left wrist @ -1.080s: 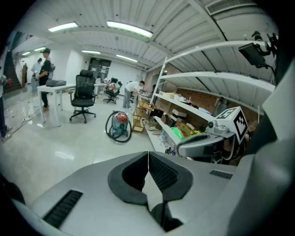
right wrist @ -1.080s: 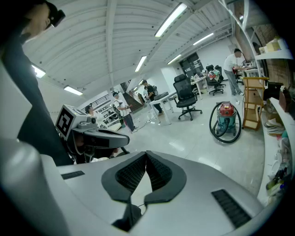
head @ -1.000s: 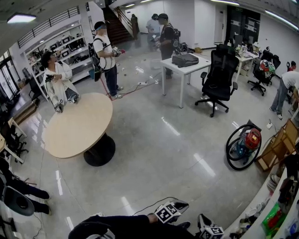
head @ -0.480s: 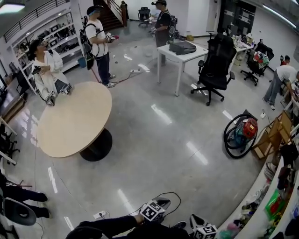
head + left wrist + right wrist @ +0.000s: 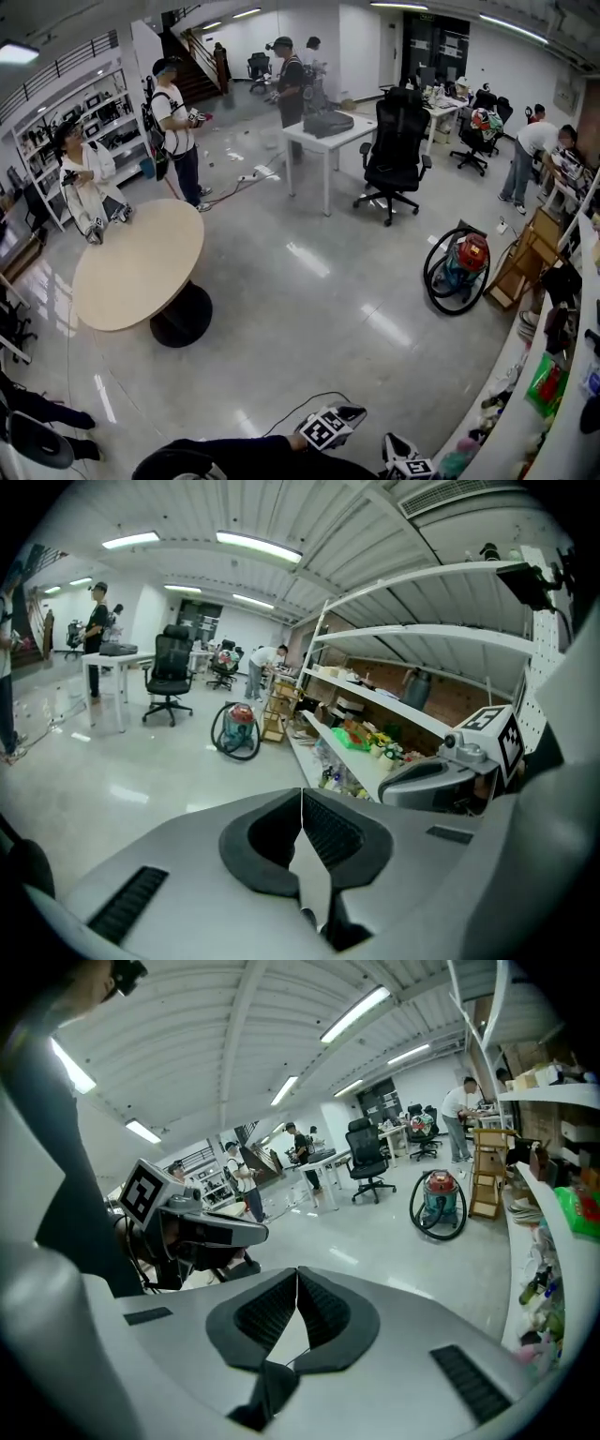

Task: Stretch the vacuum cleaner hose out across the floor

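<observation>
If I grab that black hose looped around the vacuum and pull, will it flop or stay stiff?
The hose lies in a loose loop around the vacuum cleaner, so it likely bends and uncoils rather than staying stiff. On the glossy floor, the vacuum cleaner may slide or roll after it.

The vacuum cleaner (image 5: 466, 263), a small canister with a red top and a teal body, is standing on the glossy grey floor (image 5: 309, 309), just beside a wooden stand (image 5: 525, 262) at the right of the head view. Its black hose (image 5: 431, 274) is lying coiled in one wide loop, curving around the canister and resting on the floor in front of it. The hose is not lying stretched out. Where its free end is lying cannot be made out.
</observation>
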`<state>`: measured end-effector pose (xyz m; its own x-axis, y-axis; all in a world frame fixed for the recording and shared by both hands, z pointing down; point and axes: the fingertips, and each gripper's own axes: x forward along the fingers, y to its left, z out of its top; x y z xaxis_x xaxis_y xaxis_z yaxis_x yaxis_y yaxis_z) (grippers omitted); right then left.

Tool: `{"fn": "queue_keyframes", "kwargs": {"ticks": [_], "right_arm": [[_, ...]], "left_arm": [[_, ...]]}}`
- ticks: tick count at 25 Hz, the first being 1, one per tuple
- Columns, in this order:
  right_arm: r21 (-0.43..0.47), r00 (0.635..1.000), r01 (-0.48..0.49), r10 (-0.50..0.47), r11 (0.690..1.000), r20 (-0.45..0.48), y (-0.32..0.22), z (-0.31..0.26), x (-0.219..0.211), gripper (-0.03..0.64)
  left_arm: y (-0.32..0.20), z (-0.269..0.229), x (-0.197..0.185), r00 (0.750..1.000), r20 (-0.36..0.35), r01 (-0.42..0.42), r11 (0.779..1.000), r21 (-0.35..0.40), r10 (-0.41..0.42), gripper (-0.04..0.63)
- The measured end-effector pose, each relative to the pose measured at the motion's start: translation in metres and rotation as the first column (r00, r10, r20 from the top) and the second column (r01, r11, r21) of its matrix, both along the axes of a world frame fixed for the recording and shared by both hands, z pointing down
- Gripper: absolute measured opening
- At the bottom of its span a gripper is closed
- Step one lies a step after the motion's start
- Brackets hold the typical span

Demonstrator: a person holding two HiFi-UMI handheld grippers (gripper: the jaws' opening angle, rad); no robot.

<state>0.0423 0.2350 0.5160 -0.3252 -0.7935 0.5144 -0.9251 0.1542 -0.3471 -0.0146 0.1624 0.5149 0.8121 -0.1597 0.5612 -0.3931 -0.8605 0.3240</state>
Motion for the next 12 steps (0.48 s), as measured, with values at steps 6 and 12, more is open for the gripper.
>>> {"fn": "queue_keyframes", "kwargs": {"ticks": [6,12], "right_arm": [[0.016,1.000,-0.028,0.028,0.999,0.011,0.051,0.005,0.043,0.012],[0.020,0.998,-0.052,0.051,0.998,0.025,0.062,0.006,0.065,0.012]], "left_arm": [[0.068,-0.013,0.055,0.995,0.007,-0.103,0.994,0.040,0.102,0.021],[0.072,-0.008,0.066,0.998,0.027,-0.053,0.999,0.013,0.053,0.020]]}}
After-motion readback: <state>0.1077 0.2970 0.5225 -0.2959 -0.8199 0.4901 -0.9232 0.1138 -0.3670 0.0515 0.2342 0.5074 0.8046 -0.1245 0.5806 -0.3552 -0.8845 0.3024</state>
